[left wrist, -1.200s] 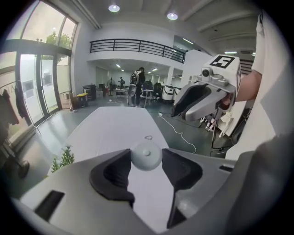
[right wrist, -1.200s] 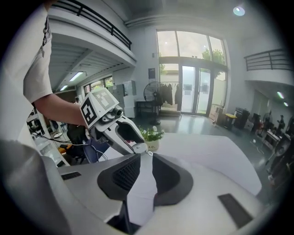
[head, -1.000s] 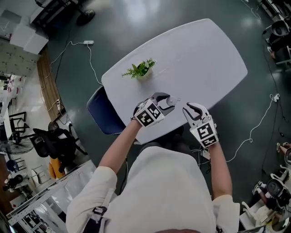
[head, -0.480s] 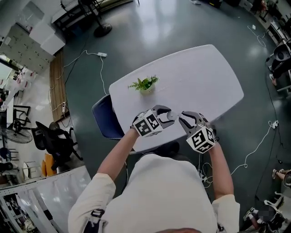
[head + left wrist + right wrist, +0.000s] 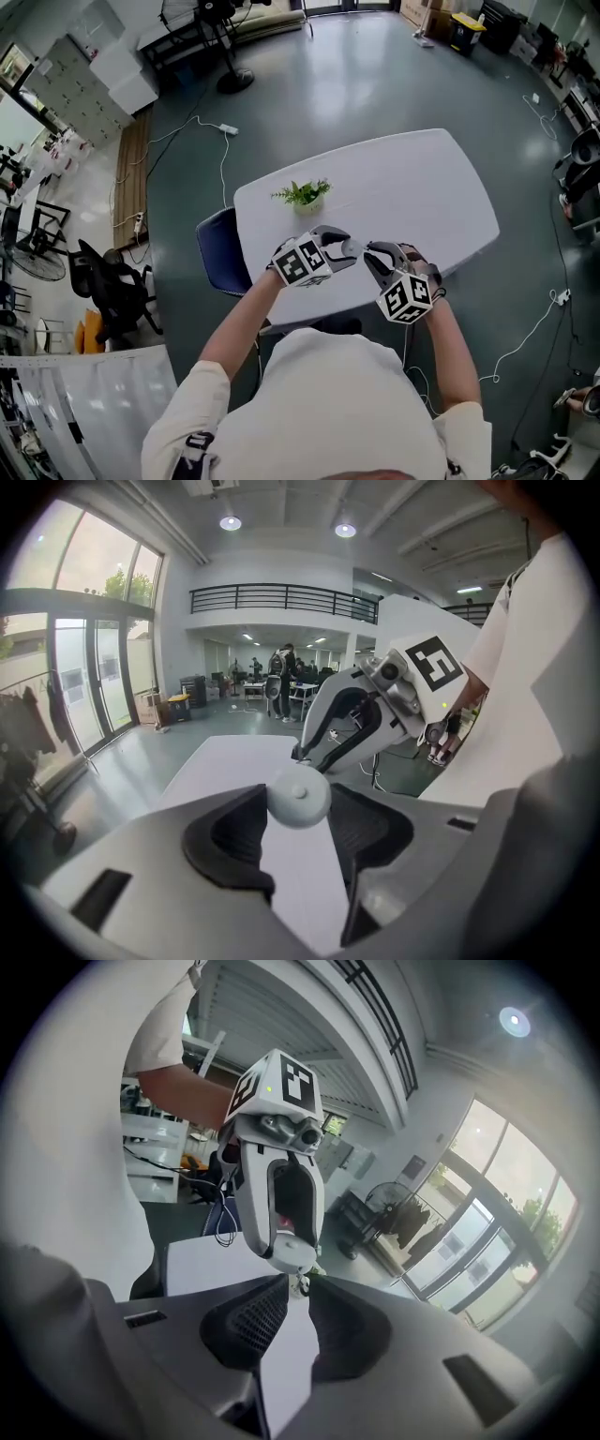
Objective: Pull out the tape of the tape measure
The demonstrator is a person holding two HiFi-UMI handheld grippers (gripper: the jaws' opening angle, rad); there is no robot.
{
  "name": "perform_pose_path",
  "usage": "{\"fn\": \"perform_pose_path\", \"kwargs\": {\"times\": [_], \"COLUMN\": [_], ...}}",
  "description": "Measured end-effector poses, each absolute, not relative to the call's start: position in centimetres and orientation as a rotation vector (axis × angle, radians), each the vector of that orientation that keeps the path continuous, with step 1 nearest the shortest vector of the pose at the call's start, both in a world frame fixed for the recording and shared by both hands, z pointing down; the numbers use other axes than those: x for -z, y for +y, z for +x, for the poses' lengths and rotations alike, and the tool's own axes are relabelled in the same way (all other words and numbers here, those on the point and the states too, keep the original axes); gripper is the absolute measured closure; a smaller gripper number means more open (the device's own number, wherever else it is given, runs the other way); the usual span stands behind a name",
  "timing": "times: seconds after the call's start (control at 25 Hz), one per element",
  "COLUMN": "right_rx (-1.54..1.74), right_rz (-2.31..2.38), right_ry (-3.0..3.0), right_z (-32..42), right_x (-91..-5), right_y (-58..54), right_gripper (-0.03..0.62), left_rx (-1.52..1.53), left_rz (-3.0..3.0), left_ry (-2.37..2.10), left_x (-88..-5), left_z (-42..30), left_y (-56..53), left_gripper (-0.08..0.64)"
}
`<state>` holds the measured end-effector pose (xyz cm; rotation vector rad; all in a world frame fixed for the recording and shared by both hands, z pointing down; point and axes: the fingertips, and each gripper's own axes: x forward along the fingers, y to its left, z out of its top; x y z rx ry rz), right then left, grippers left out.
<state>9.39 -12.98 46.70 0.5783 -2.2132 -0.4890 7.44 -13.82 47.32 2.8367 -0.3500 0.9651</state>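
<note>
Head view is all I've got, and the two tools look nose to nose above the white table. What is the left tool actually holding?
Observer: The left gripper view shows the left tool shut on a round, pale tape measure, pinched between its tips.
Operator: Does the right tool have the end of the tape?
Observer: In the right gripper view a small end tab hangs just under the tape measure, between the tips of the right tool. A thin gap shows beside it, so it looks not yet clamped.
</note>
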Motion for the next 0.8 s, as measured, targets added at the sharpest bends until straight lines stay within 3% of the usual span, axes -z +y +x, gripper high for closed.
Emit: {"fn": "perform_pose_path", "kwargs": {"times": [0.2,0.8], "right_rx": [0.572,0.413], "right_rz": [0.554,0.568], "right_ry": [-2.194,-2.275], "right_z": [9.1,10.6], "right_x": [-45.9,-46.3], "right_y": [-13.1,-12.9], "right_gripper": [0.547,0.555], "left_rx": [-0.944,-0.956], "left_rz": [2.852,2.881], "left_ry": [-0.365,-0.41], "left_x": [-46.3,-47.4], "left_z": [7.7,7.2], "left_y": [-13.8,-13.1], "left_gripper": [0.342,0.344]}}
